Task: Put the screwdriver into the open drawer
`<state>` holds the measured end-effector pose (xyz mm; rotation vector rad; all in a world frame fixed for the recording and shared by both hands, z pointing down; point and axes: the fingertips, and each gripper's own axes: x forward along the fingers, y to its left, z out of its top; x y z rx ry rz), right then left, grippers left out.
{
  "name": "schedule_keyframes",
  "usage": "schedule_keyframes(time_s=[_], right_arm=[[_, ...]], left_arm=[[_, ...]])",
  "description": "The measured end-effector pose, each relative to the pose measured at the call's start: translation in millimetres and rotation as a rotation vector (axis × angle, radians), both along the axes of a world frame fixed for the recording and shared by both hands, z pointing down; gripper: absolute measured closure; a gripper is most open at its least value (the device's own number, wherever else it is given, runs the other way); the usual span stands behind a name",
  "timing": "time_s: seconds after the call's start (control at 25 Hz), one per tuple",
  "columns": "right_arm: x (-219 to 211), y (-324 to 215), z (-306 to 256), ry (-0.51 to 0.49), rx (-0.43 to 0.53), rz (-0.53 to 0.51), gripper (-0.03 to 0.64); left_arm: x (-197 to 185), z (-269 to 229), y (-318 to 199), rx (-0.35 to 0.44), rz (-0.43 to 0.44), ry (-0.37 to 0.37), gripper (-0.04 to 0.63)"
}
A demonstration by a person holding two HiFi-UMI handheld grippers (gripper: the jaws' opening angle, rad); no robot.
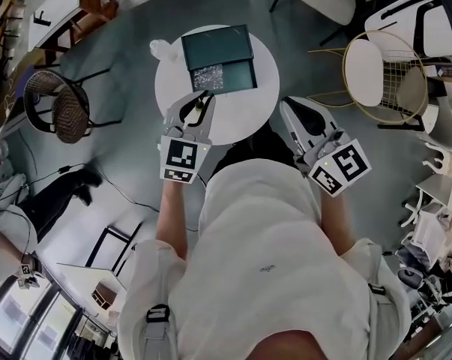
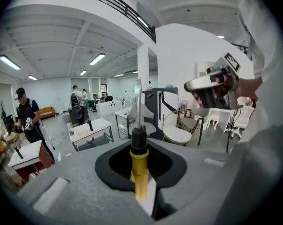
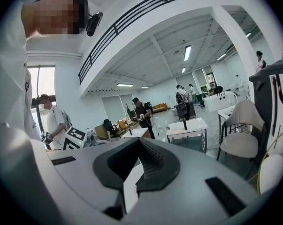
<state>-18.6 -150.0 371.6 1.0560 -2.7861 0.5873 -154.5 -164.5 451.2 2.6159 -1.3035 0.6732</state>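
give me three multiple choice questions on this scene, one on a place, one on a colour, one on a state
1. Where does the drawer unit stand?
A on the floor
B on the round white table
C on a chair

2. What colour is the handle of the screwdriver?
A yellow
B red
C blue

3. What state is the left gripper in?
A open and empty
B shut on a cup
C shut on the screwdriver

Key:
1 B, the head view shows the dark green unit on the tabletop.
2 A, the left gripper view shows a yellow handle under a black collar.
3 C, its fingers clamp that handle.
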Motion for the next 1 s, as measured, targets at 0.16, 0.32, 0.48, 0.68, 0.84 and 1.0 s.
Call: schedule_keyframes(time_s=[0.16,0.32,0.48,0.68,0.84,1.0], right_arm=[[3,-13,3,0.0,-0.011,-0.006,0.611],[10,-25,6,0.005,-0.02,-0.007,0.611],[13,-33,14,0.018,-0.04,-0.008,0.611],[21,-43,21,0.028,-0.058,-0.007,0.611],[25,-47,26,0.038,-0.073,-0.016,0.611],[28,-50,29,0.039,-0.08,-0.029,0.611]], left_arm=[[10,21,-13,-0.04,0.043,-0.06,0.548],[21,44,-24,-0.096,0.073,-0.087,0.547],[22,71,-34,-0.12,0.11,-0.186,0.546],[26,110,-47,-0.159,0.143,-0.306,0.546],[28,145,-52,-0.207,0.164,-0.396,0.546],[34,176,-55,-0.214,0.229,-0.505,0.546]])
